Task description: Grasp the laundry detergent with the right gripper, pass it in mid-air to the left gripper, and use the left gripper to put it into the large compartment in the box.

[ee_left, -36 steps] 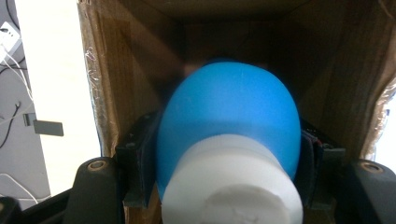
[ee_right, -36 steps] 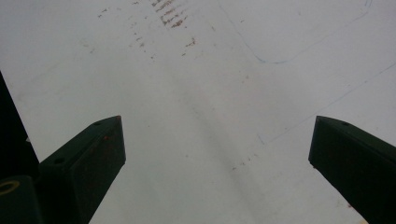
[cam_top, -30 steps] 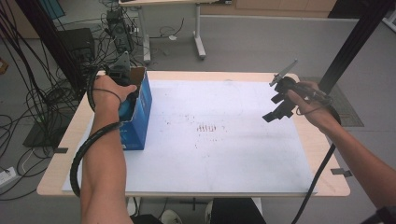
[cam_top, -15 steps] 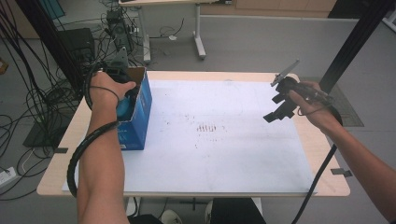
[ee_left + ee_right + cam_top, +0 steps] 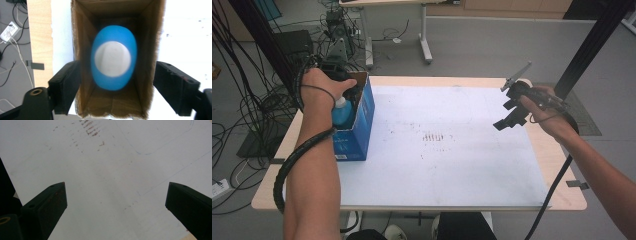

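Cabled floor behind a paper-covered desk | left gripper poised over a blue box, fingers spread wide astride it; blue white-capped bottle upright inside, likely light, slick, best held under the cap | bottle looks higher than a second ago | right gripper aloft, fingers apart, empty.

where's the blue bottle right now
The blue bottle stands inside the open box at the table's left edge, directly below the left tongs.
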`<state>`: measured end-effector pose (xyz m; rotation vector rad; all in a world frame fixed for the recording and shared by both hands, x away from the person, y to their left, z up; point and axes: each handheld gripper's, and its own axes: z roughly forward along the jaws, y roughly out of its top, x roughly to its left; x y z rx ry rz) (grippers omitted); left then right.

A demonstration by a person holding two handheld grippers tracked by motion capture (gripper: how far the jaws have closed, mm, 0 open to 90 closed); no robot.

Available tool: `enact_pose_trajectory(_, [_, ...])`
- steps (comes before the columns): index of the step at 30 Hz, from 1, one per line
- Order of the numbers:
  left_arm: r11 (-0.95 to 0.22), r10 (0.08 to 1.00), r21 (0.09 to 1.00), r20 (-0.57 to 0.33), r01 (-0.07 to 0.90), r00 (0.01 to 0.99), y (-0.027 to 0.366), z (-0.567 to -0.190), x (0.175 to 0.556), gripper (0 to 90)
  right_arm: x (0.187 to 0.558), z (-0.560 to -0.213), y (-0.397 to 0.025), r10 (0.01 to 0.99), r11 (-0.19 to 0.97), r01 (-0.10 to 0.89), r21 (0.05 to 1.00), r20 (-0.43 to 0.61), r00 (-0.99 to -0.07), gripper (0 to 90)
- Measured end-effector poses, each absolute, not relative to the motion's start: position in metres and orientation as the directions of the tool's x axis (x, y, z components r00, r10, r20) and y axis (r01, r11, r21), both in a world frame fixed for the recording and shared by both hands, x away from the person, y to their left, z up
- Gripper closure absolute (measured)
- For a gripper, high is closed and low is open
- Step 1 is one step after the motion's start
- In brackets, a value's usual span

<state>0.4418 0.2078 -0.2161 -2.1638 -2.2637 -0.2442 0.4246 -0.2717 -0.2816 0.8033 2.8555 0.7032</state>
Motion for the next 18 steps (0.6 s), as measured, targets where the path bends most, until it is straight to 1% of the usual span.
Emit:
enact_pose_trajectory(10, [-0.026,0.998,0.155,0.064,0.988,0.017,0.176,-0.2,0.426,15.8,0.433,-0.273,-0.263,0.544,0.757,0.496,0.425,0.01,-0.839,3.7])
enact_pose_trajectory(18, [-0.112,0.993,0.131,0.053,0.985,0.106,0.138,-0.21,0.418,13.7,0.447,-0.271,-0.257,0.575,0.75,0.527,0.399,0.001,-0.818,3.7])
